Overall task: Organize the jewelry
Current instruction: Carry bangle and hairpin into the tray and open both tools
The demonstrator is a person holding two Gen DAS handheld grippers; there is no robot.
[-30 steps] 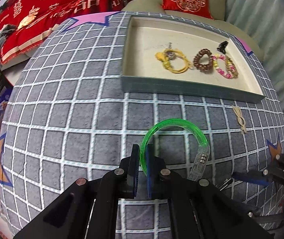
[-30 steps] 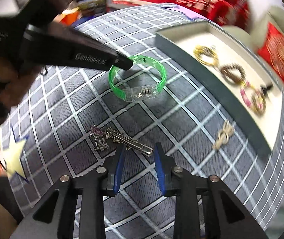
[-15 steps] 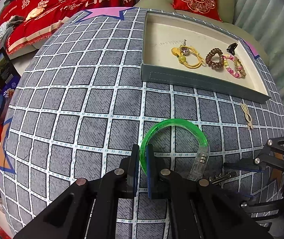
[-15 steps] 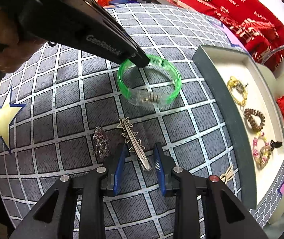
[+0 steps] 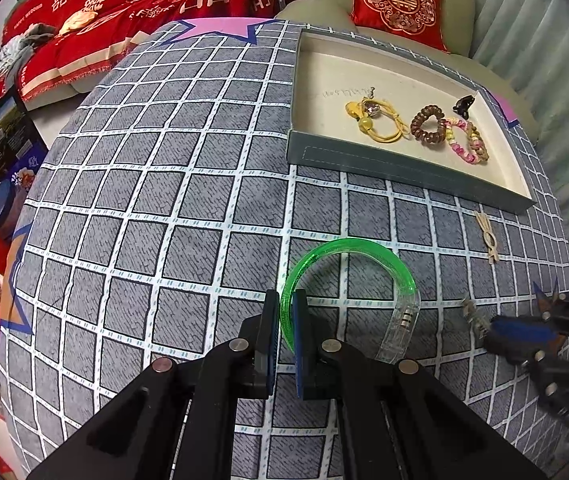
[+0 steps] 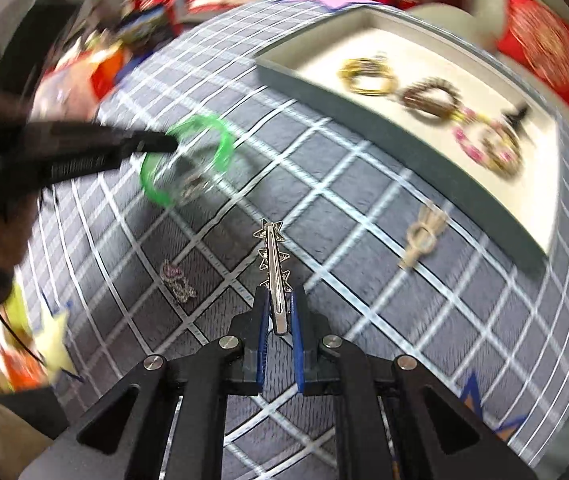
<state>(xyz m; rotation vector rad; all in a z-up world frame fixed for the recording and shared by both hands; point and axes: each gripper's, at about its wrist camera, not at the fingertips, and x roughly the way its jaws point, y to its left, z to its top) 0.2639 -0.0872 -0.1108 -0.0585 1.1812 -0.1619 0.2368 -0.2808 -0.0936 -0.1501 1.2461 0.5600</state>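
Broadly, the table (image 5: 132, 208) under its grey grid cloth offers wide bare room across its left half, from the near edge up to the pink star at the far edge. Along the far right edge sits the grey tray (image 5: 384, 162), its near wall facing the tools. Inside, toward its right end, lie a yellow cord bracelet (image 5: 380, 122), a brown coil band (image 5: 428, 126), a pink and yellow bead bracelet (image 5: 468, 144) touching the coil, and a small black clip (image 5: 464, 105) by the far right corner. The tray's left part shows bare lining.

Between the tray's near wall and the table's right edge rests a pale wooden clip (image 5: 489, 238), apart from everything else.

Near the middle of the near edge, the left tool (image 5: 286, 316) is closed tight on the green bangle (image 5: 348, 250), a translucent open ring with a clear block at one end; whether it touches the cloth cannot be told. The right tool (image 6: 280, 312) is closed narrowly on the silver star hairpin (image 6: 273, 258), a slim bar edged with small stars, pointing away along the fingers. A small sparkly brooch (image 6: 178, 280) lies on the cloth just left of it, blurred.
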